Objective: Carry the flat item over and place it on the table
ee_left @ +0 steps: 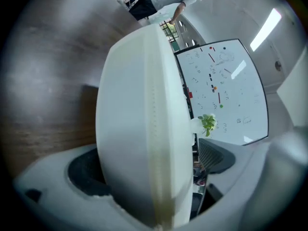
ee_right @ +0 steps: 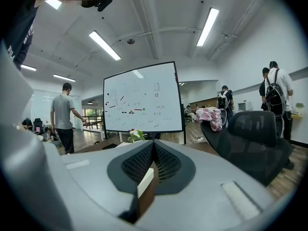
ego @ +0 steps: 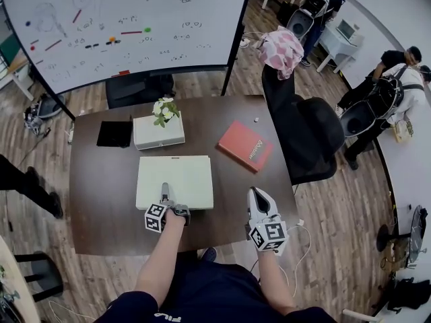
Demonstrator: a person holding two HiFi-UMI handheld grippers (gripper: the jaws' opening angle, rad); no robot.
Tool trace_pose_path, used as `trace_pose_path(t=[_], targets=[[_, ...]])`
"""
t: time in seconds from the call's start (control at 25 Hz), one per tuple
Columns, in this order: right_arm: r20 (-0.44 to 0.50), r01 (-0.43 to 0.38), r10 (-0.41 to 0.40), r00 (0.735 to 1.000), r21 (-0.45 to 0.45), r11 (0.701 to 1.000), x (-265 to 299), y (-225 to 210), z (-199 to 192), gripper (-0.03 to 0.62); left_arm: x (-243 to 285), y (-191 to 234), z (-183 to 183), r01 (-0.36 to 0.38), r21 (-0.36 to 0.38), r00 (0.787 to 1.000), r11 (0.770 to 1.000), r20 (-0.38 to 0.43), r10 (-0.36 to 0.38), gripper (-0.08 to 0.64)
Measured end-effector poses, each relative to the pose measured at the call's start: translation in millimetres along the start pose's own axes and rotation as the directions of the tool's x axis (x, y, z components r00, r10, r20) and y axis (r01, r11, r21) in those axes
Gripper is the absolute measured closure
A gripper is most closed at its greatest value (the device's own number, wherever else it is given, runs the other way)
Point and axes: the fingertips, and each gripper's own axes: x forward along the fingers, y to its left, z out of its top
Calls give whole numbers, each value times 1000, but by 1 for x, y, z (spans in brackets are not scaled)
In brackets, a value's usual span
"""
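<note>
One flat white rectangular case [ego: 175,182], hard-shelled and smooth, with a ribbed seam along its thin edge. Lies flat near the middle of the dark brown wood-grain table [ego: 101,207]. Looks stiff and fairly light, probably slick on the broad faces, so likely to pivot in a one-point hold. Best taken at the middle of the 6 o'clock edge, pads square on both faces. Straddled there by the left gripper [ego: 165,195], jaws wide apart, pads not pressing. At 4 o'clock of the case, the right gripper [ego: 256,195], jaws closed together on nothing.
</note>
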Motion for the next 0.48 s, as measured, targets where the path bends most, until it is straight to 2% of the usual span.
trace_pose_path(t=[0.12, 0.2, 0.28, 0.48], targets=[[-9, -20, 20, 1000, 3, 1000, -4, 8, -6, 591, -15, 3, 9, -127, 61, 992, 990, 14, 126, -9], [-10, -33, 33, 999, 3, 999, -7, 13, -8, 591, -25, 2, 14, -172, 94, 985, 981, 23, 171, -18], [-7, -39, 39, 999, 3, 999, -11, 16, -10, 591, -32, -4, 17, -172, 84, 985, 982, 29, 170, -29], [1, -42, 42, 999, 5, 999, -21, 17, -9, 591, -47, -35, 16, -101, 21, 995, 995, 27, 100, -32]])
